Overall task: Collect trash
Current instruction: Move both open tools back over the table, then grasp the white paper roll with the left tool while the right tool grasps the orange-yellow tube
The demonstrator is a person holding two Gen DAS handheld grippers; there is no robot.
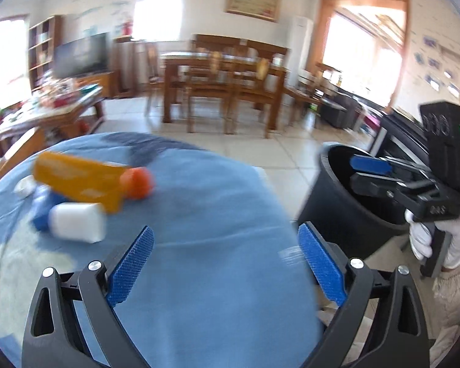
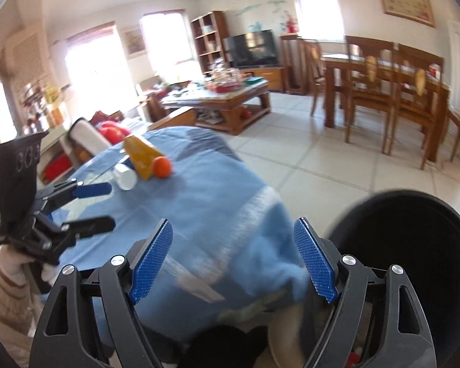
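Note:
A yellow box (image 1: 76, 181) (image 2: 141, 155), an orange ball (image 1: 137, 182) (image 2: 162, 167), a white bottle (image 1: 76, 222) (image 2: 125, 177) and a blue item (image 1: 41, 211) lie on the blue cloth (image 1: 199, 245) (image 2: 199, 202) at its far left. A black bin (image 1: 346, 202) (image 2: 414, 245) stands right of the table. My left gripper (image 1: 227, 260) (image 2: 98, 205) is open and empty over the cloth. My right gripper (image 2: 233, 260) (image 1: 365, 173) is open and empty, over the bin's mouth in the left wrist view.
A small white wad (image 1: 24, 185) lies at the cloth's far left. A dining table with chairs (image 1: 227, 89) (image 2: 383, 92) and a cluttered coffee table (image 1: 55, 107) (image 2: 220, 98) stand on the tiled floor (image 1: 276, 147) beyond.

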